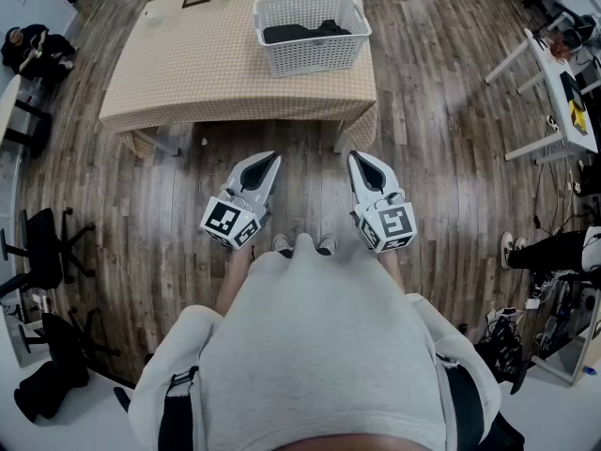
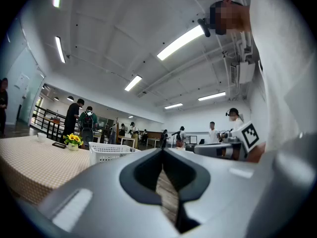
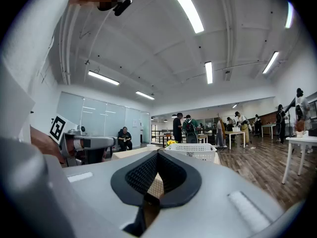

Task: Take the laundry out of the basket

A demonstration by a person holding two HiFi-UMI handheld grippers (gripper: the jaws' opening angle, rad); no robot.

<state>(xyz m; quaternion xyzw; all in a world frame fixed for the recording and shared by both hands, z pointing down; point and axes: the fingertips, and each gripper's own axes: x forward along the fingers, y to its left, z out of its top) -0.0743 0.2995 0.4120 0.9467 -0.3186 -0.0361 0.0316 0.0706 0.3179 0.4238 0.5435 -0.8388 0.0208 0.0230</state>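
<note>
Wood floor. On the table stands the basket, dark laundry inside. Short of the table, the left hand-held gripper and right hand-held gripper are both closed and empty.

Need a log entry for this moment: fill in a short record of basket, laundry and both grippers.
table: cloth-covered, checked pattern
basket: white, on the table near its right end
laundry: dark clothes inside the basket
left gripper: shut, empty, over the floor short of the table
right gripper: shut, empty, beside the left one
progress: nothing taken out yet
</note>
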